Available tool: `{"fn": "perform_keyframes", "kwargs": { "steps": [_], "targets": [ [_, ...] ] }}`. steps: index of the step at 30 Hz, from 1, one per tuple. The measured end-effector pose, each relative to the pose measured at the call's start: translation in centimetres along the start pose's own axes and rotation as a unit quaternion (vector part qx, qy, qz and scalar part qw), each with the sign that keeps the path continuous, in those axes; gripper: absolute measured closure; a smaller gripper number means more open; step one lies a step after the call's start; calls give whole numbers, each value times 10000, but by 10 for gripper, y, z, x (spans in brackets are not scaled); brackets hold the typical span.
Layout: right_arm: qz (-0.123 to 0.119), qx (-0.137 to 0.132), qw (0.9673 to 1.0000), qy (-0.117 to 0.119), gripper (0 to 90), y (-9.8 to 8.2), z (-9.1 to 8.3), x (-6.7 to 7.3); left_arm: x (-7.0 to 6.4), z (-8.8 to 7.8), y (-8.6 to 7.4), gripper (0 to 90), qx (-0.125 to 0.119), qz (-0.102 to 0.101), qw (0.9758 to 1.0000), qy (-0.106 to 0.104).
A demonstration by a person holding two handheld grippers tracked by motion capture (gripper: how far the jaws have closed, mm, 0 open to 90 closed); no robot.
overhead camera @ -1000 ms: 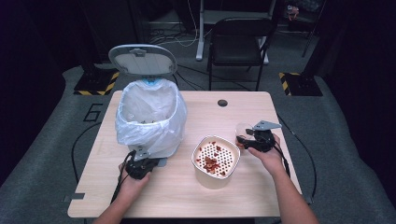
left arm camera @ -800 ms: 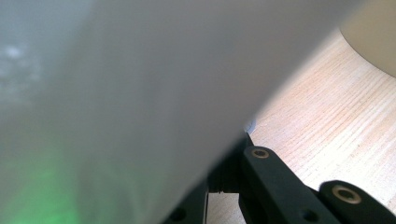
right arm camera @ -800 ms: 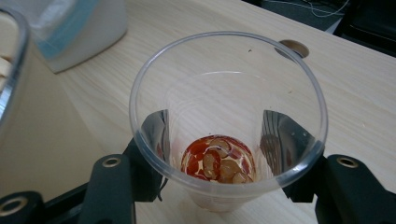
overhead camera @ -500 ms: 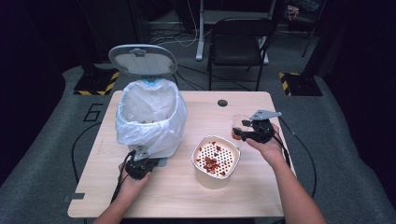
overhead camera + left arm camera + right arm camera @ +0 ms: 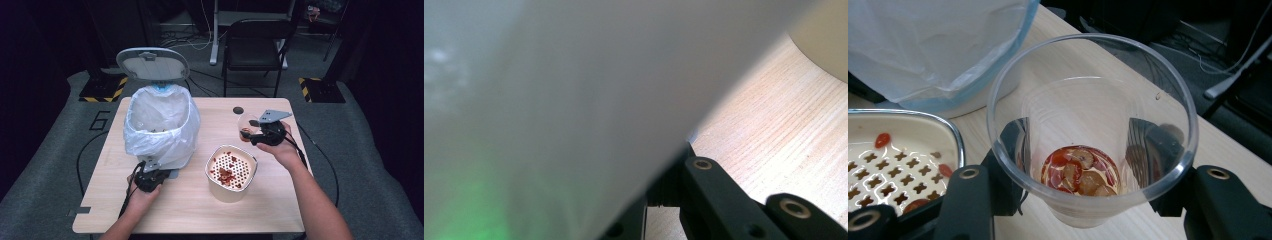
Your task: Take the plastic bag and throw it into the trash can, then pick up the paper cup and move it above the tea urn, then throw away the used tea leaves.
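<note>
The right gripper (image 5: 1083, 200) clamps a clear plastic cup (image 5: 1091, 130) holding red and brown scraps, raised above the table right of the white strainer bin (image 5: 231, 172). Left of that bin, the left gripper (image 5: 150, 177) sits closed at the bag-lined trash can (image 5: 160, 125), apparently pinching its base edge, though its view is blurred.

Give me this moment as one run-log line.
right gripper: shut on clear cup, red scraps inside, lifted off table | left gripper: shut at lined bin base | strainer tub: on table
</note>
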State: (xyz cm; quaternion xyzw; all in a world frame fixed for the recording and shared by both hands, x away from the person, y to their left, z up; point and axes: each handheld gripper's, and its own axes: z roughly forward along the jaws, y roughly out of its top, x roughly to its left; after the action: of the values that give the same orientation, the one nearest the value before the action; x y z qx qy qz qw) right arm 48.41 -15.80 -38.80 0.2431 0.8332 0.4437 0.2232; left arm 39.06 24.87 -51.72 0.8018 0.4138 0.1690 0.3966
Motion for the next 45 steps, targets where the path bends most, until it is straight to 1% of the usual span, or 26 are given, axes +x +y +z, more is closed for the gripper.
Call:
{"fn": "perform_keyframes", "kwargs": {
  "steps": [2,11,14,20,21,22,24,25,26,27,28,29,30,31,33,34,35,36,37,38,40,41,42,43,44,45],
  "targets": [
    [-181,-8,9998,76,434,2,2,4,0,0,0,900,2,5,10000,-1],
    [-499,-51,9986,146,434,8,2,12,0,0,0,900,-7,2,10000,-1],
    [-696,-132,9973,181,434,13,-1,16,0,0,0,900,-3,7,10000,3],
    [-1087,-129,9939,154,436,24,-9,32,-1,0,0,900,-26,-2,10000,9],
    [-1179,-121,9928,151,437,26,-10,35,-1,0,0,900,-31,-4,10000,12],
    [-1371,-132,9904,135,437,30,-11,39,-1,0,0,900,-11,9,10000,22],
    [-1449,-171,9892,141,438,31,-12,41,-1,0,0,900,-17,7,10000,33],
    [-1575,-205,9872,144,437,31,-11,43,-3,0,-1,900,-47,-105,9999,71],
    [-1762,-223,9840,133,438,31,-10,44,-3,1,-1,900,-47,-116,9999,77],
    [-1762,-223,9840,133,438,31,-10,44,-3,0,-1,900,-41,-110,9999,79],
    [-1894,-228,9816,96,438,30,-10,45,-1,0,0,900,-22,22,10000,32],
    [-1963,-213,9803,84,438,30,-10,46,-3,0,-1,900,-45,-121,9999,73],
    [-2010,-195,9793,88,438,29,-9,47,-3,1,-1,900,-55,-128,9999,64],
    [-2109,-177,9773,51,439,29,-9,48,-1,0,0,900,-23,22,10000,25],
    [-2288,-171,9733,27,441,28,-10,50,-1,0,0,900,-31,8,10000,6],
    [-2347,-157,9719,-2,443,28,-10,52,-2,1,-1,900,-73,-125,9999,46],
    [-2383,-154,9711,5,443,27,-10,53,-3,1,-1,900,-57,-111,9999,68],
    [-2528,-149,9674,-37,444,27,-10,55,-3,0,-1,900,-45,-100,9999,75],
    [-2528,-149,9674,-37,444,27,-10,55,-3,0,-1,900,-45,-100,9999,75],
    [-2568,-111,9664,-34,444,26,-10,56,-1,0,0,900,-36,16,10000,22],
    [-2686,-122,9632,-47,446,26,-11,58,-1,0,0,900,-23,39,10000,34],
    [-2774,-124,9606,-79,446,26,-11,58,-1,0,0,900,-22,40,10000,28],
    [-2812,-121,9595,-105,446,26,-12,59,-1,0,0,900,-29,25,10000,23],
    [-2855,-141,9582,-128,447,26,-12,59,-3,1,-1,900,-60,-115,9999,64],
    [-2874,-136,9576,-131,447,25,-13,60,-1,0,0,900,-27,25,10000,25],
    [-2899,-91,9569,-128,448,25,-14,60,-3,0,-1,900,-46,-89,9999,77]
  ]
}}
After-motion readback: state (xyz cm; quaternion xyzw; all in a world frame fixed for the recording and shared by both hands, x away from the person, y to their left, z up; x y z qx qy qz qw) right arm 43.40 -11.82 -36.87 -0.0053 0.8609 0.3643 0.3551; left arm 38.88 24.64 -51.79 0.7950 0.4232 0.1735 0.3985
